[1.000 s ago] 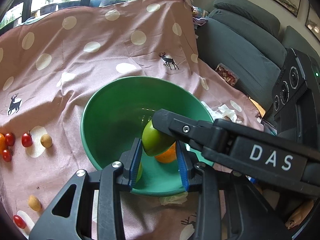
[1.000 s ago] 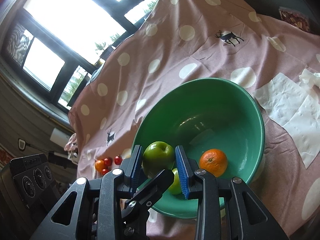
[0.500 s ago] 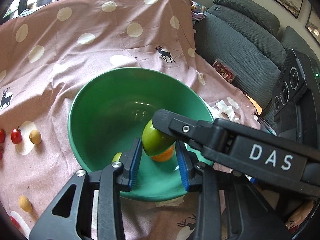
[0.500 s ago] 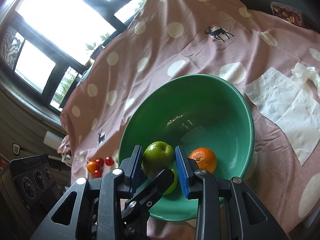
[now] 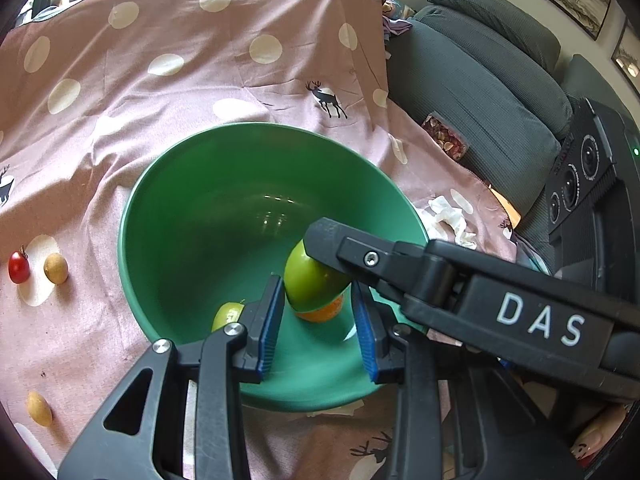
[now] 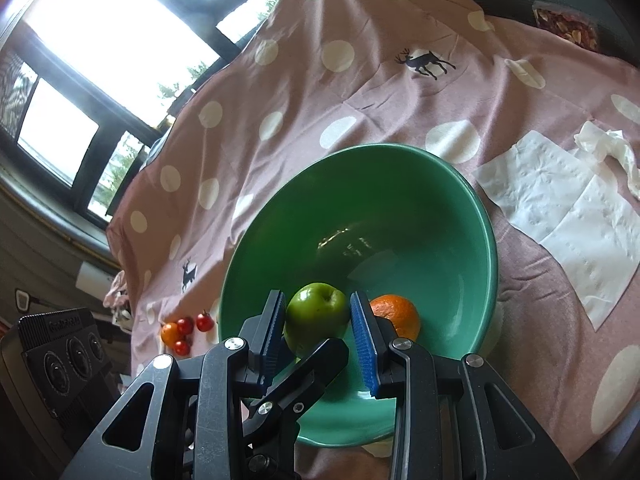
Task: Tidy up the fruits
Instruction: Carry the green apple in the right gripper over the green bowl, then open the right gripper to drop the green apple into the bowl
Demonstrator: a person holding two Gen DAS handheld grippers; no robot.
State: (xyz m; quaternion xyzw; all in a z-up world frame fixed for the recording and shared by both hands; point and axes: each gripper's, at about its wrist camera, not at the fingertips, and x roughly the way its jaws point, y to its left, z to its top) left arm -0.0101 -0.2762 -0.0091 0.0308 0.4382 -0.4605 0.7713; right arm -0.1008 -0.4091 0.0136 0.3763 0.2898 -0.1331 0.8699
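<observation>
We have the green bowl [image 6: 486, 216] below both grippers. The right gripper [image 6: 318, 330] clasps the green apple [image 6: 316, 312] between its blue pads, above the bowl's near side (an orange [image 6: 398, 316] sits just beside). The left gripper [image 5: 318, 326] hangs parted, grasping nothing, the apple ahead of its tips.

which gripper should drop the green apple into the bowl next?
Right. The right gripper already clamps the round green apple above the green bowl, beside the orange. The left gripper is open, holding nothing.
</observation>
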